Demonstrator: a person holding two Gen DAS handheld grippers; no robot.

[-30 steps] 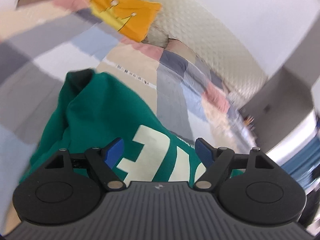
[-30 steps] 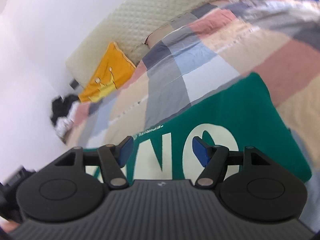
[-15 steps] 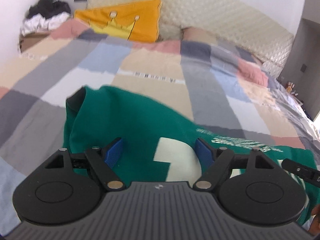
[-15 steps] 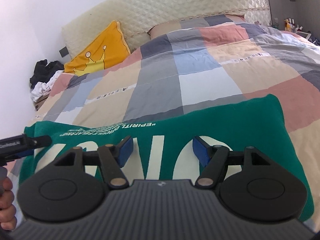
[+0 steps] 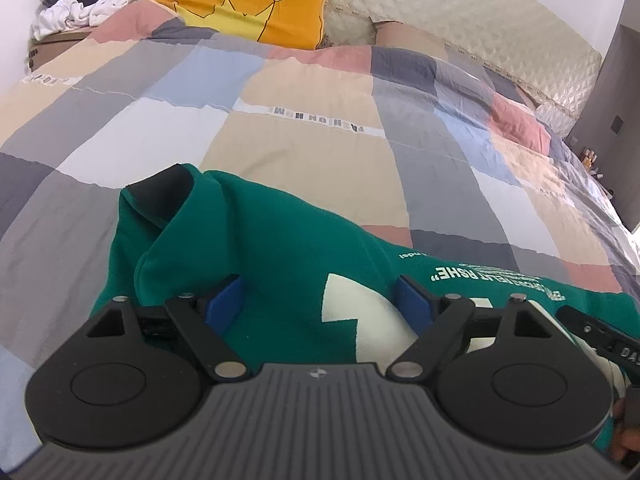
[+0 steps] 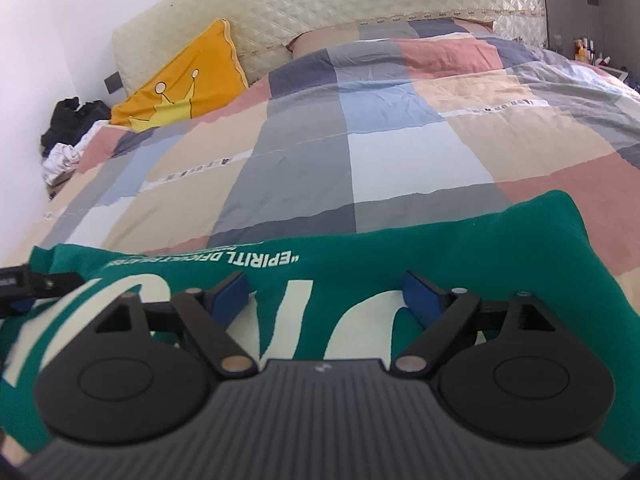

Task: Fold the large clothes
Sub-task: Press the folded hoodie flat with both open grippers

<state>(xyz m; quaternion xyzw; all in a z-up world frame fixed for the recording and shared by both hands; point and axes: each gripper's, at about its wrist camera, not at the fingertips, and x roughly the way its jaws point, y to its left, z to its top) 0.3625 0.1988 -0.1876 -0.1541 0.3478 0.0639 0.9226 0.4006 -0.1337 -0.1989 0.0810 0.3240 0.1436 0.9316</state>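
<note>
Sweatshirt (image 5: 280, 256), green w/ big cream letters, lies spread across the near part of the checked duvet (image 5: 312, 152), its dark-lined neck/hood end bunched at my left, flat end at my right. Thick knit I'd judge: soft, floppy, some weight, not slippery, nothing to break. It'll sag and drag if lifted by one layer, so best pinch an edge or corner thru all layers, one hand per end, and carry it over evenly.

Left gripper (image 5: 320, 306): blue pads wide apart, hanging over the cloth near the bunched end, gripping nothing. Right gripper (image 6: 326, 292): also spread wide over the lettering, nothing clamped; its jaws have just been opening, only flat fabric under the gap.

Vs a sec ago: both views were tilted and blurred, now they sit level. Both tongs are lower and closer to the shirt. Left view now shows the other gripper's tip at its right edge, which it didn't then.
</note>
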